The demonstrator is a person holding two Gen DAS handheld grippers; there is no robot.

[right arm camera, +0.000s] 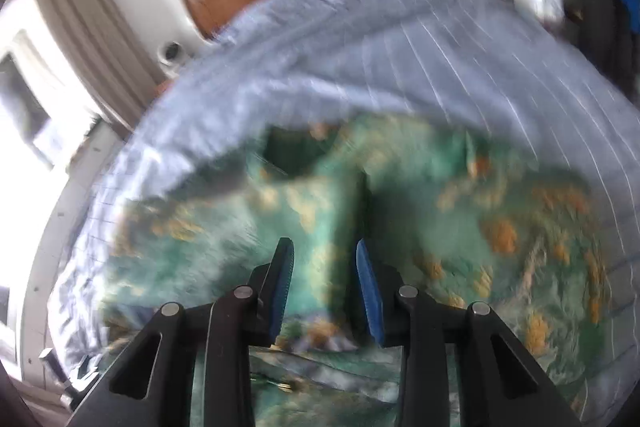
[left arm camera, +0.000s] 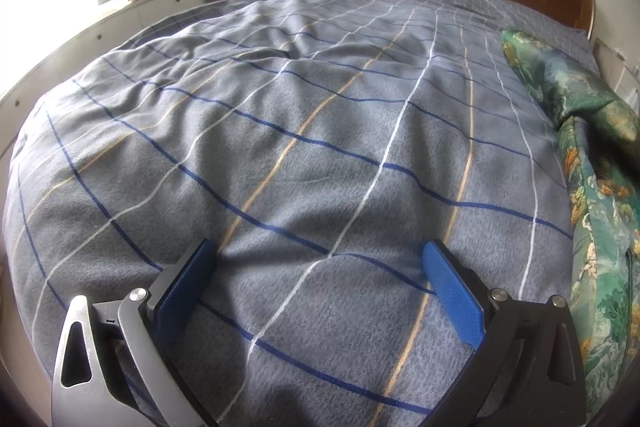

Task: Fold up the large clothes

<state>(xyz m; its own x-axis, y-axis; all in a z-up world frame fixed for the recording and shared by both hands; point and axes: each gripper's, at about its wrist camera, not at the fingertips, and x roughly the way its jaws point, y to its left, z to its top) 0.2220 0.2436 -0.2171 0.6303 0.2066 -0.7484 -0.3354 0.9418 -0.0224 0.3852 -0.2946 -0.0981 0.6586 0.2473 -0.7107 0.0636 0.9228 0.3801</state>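
Left tool (left arm camera: 316, 287) hangs spread wide over the checked bed cover (left arm camera: 280, 127). Right tool (right arm camera: 325, 287) sits a bit apart, pinching nothing, green floral garment (right arm camera: 400, 195) at 12 o'clock.

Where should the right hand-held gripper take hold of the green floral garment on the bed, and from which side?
Probably the raised fold ridge down the green floral garment, just ahead of the right hand-held gripper. Come from above with one pad on each side; the ridge stands proud of the flat cloth. The view is blurred, so its exact edge is uncertain.
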